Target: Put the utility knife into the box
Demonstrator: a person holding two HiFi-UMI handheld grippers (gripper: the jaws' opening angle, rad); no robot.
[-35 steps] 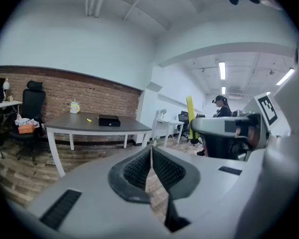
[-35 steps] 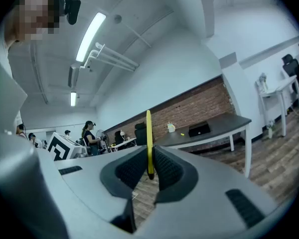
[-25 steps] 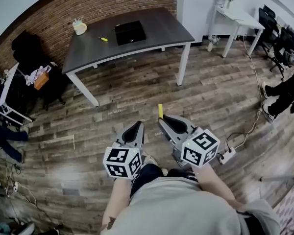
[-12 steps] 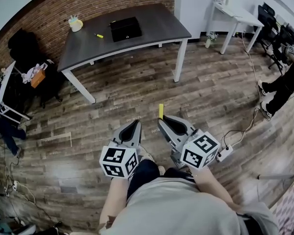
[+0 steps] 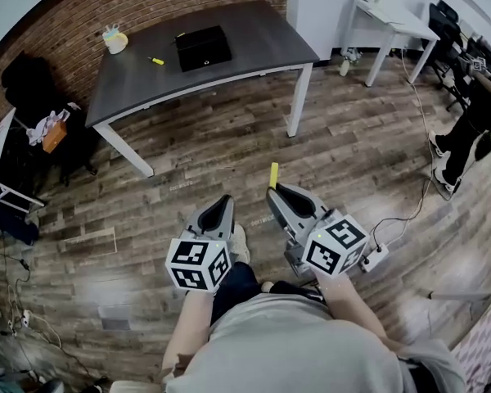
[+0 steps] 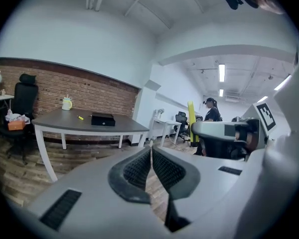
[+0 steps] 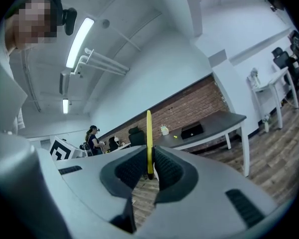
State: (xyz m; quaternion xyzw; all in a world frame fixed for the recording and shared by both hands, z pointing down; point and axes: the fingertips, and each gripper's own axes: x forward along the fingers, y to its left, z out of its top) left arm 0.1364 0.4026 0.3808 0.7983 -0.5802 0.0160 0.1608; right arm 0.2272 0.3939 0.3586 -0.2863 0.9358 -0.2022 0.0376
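My right gripper (image 5: 272, 191) is shut on a thin yellow utility knife (image 5: 272, 175), which sticks out past the fingertips over the wooden floor. In the right gripper view the knife (image 7: 149, 143) stands upright, clamped between the ribbed pads (image 7: 131, 168). The left gripper (image 5: 223, 202) is beside it, shut with nothing in it; its pads (image 6: 137, 169) meet. The black box (image 5: 203, 48) sits closed on a dark table (image 5: 254, 35) well ahead, also seen as the box (image 6: 103, 119) and the box (image 7: 192, 131) in the two gripper views.
On the table lie a small yellow item (image 5: 155, 60) and a pale cup (image 5: 113, 39). A white desk (image 5: 393, 23) and office chairs (image 5: 466, 64) stand at the right. A power strip (image 5: 375, 258) and its cable lie on the floor by my right side. A black chair (image 5: 33, 80) stands at the left.
The table and box have drifted slightly left and up in the head view. Both grippers keep their pose, and the knife stays in the right one.
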